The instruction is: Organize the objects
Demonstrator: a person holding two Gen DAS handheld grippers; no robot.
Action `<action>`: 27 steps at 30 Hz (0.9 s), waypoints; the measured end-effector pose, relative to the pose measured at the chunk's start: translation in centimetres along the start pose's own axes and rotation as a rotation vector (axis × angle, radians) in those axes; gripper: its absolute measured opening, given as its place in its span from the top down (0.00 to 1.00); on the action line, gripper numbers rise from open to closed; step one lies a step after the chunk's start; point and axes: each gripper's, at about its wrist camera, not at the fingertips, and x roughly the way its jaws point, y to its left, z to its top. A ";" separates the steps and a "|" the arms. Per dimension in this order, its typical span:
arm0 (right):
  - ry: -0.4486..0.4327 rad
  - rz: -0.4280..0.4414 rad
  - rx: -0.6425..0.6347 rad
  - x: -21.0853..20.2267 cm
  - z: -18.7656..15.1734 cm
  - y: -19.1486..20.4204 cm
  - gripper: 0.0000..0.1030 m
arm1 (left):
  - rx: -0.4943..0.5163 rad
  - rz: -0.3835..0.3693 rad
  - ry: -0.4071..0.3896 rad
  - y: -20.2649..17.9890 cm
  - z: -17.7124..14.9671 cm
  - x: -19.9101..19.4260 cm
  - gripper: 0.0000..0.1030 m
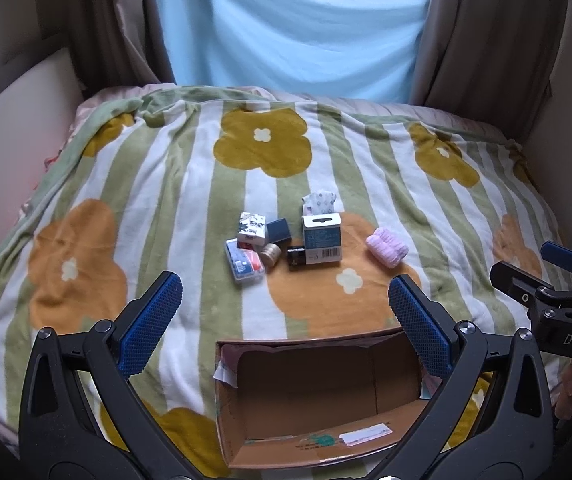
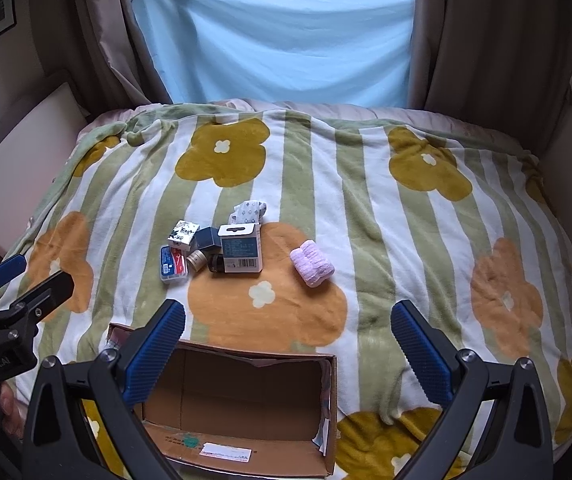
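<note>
An open cardboard box (image 1: 318, 388) (image 2: 245, 404) sits empty at the near edge of the bed. Beyond it lies a cluster of small items: a white-and-blue carton (image 1: 322, 238) (image 2: 241, 249), a clear case with red contents (image 1: 243, 265) (image 2: 173, 263), a patterned small box (image 1: 251, 230) (image 2: 183, 234), a dark blue cube (image 1: 278, 230) (image 2: 209, 238), a gold tape roll (image 1: 270, 254) (image 2: 197, 259), a black jar (image 1: 296, 258) (image 2: 215, 263), a patterned cloth (image 1: 320, 202) (image 2: 249, 210) and a pink roll (image 1: 387, 247) (image 2: 311, 262). My left gripper (image 1: 286, 320) and right gripper (image 2: 288, 340) hover open and empty above the box.
A green-striped blanket with yellow and orange flowers (image 1: 165, 200) (image 2: 406, 240) covers the bed. A light blue sheet (image 1: 294, 32) and brown curtains (image 2: 486, 40) hang behind. A cream panel (image 1: 13, 140) stands at the left. The right gripper shows at the left view's right edge (image 1: 558, 280).
</note>
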 end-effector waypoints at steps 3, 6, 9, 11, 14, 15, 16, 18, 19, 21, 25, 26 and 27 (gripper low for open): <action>-0.002 0.004 -0.002 0.0 0.0 -0.1 0.01 | 0.003 0.004 -0.001 0.0 0.1 -0.1 0.01; -0.002 0.004 -0.002 0.0 0.0 -0.1 0.01 | -0.006 0.015 -0.002 0.0 0.1 -0.1 0.01; -0.001 0.005 -0.001 0.0 0.0 -0.1 0.01 | -0.034 0.046 0.003 0.0 0.2 -0.2 0.01; 0.000 0.005 -0.002 0.0 0.0 -0.1 0.01 | -0.024 0.052 0.013 -0.1 0.2 -0.1 0.01; 0.004 0.011 0.001 0.0 0.0 -0.2 0.01 | -0.009 0.061 0.013 -0.4 0.1 -0.1 0.01; 0.002 0.012 0.001 -0.2 0.1 -0.1 0.01 | -0.008 0.061 0.012 -0.4 0.2 -0.1 0.01; -0.001 0.010 -0.001 -0.2 0.0 -0.2 0.01 | -0.010 0.058 0.012 -0.4 0.1 -0.2 0.01; -0.001 0.009 -0.002 -0.1 0.0 -0.2 0.01 | -0.011 0.062 0.012 -0.5 0.1 -0.2 0.01; -0.001 0.009 -0.003 -0.1 0.0 -0.2 0.01 | -0.012 0.065 0.011 -0.6 0.1 -0.2 0.01; -0.003 0.010 -0.002 -0.2 0.1 -0.3 0.01 | -0.010 0.067 0.011 -0.6 0.1 -0.2 0.01; -0.003 0.011 -0.004 -0.3 0.1 -0.3 0.01 | -0.005 0.056 0.019 -0.8 0.1 0.0 0.01; -0.002 0.014 -0.003 -0.2 0.1 -0.2 0.01 | -0.002 0.059 0.019 -0.8 0.1 0.0 0.01; -0.002 0.016 -0.001 -0.3 0.1 -0.3 0.01 | 0.000 0.063 0.019 -0.9 0.1 0.0 0.01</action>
